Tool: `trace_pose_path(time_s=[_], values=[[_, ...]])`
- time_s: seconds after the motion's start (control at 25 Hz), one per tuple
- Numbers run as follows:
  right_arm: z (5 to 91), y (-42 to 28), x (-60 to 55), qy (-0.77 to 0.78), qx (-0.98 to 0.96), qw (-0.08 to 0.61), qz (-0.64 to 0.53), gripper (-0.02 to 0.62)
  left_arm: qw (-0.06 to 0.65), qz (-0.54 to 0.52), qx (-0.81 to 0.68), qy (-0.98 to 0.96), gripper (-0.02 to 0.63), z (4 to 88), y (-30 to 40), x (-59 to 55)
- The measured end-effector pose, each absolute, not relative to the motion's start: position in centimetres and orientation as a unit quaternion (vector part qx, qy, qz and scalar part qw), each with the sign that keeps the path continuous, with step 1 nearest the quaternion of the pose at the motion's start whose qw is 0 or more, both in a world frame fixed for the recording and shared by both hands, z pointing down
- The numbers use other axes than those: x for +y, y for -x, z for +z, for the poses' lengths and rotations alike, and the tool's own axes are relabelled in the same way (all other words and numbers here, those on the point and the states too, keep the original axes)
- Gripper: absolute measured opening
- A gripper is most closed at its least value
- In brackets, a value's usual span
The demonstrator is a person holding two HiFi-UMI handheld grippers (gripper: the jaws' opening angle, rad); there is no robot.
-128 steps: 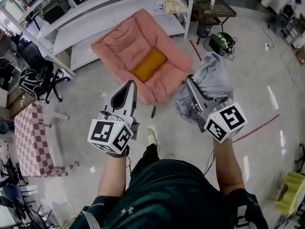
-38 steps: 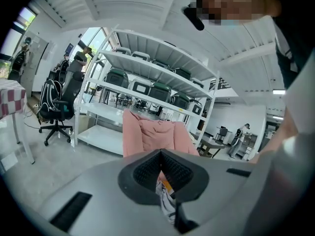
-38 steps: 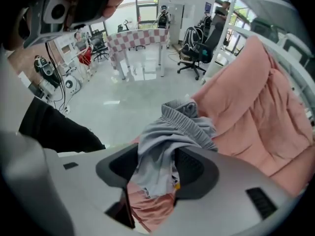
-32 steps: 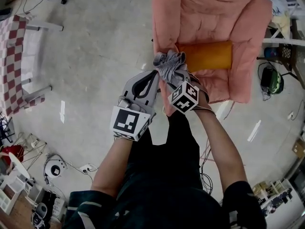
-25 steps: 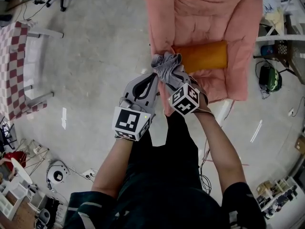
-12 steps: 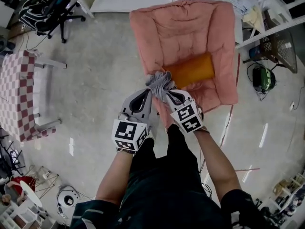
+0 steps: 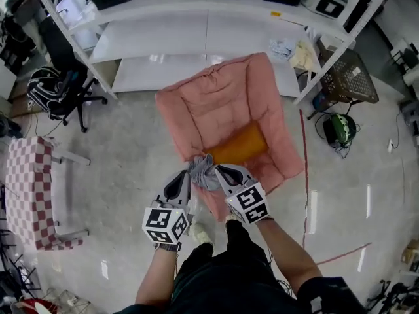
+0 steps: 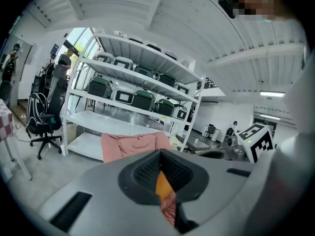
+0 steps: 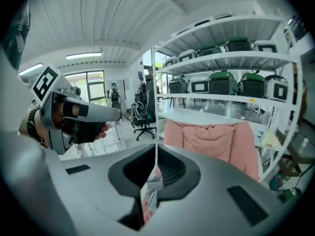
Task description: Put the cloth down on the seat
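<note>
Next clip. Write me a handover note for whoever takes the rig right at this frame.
Left claw: shut, empty.
Right claw: shut, tips right by the cloth; no grip evident.
Cloth: bunched at the front edge of the pink seat, beside the orange cushion.
Done: cloth looks set down on the seat.
To do: draw both claws clear.

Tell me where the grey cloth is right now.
In the head view, the grey cloth lies bunched near the middle of the frame, on the front edge of the pink seat, right at the near end of the orange cushion.
</note>
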State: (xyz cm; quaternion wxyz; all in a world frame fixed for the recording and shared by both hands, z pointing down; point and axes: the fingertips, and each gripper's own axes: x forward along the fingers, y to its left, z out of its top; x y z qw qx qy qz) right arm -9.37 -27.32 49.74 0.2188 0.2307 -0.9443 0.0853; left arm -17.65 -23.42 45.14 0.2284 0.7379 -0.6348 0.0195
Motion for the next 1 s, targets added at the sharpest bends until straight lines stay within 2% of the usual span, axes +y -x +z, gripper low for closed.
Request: trace_pose_path(time_s=[0.28,1.0], values=[[41.6,5.9,-28.9,-0.294,-0.942,0.142,0.077,0.012,0.195,0.007,-0.624,-0.756,0.006,38.4,16.6,-23.8],[28.9,5.2,-27.5,-0.294,-0.954,0.049,0.028,0.005,0.118,-0.024,-0.627,-0.77,0.006,27.8,17.0,-22.2]])
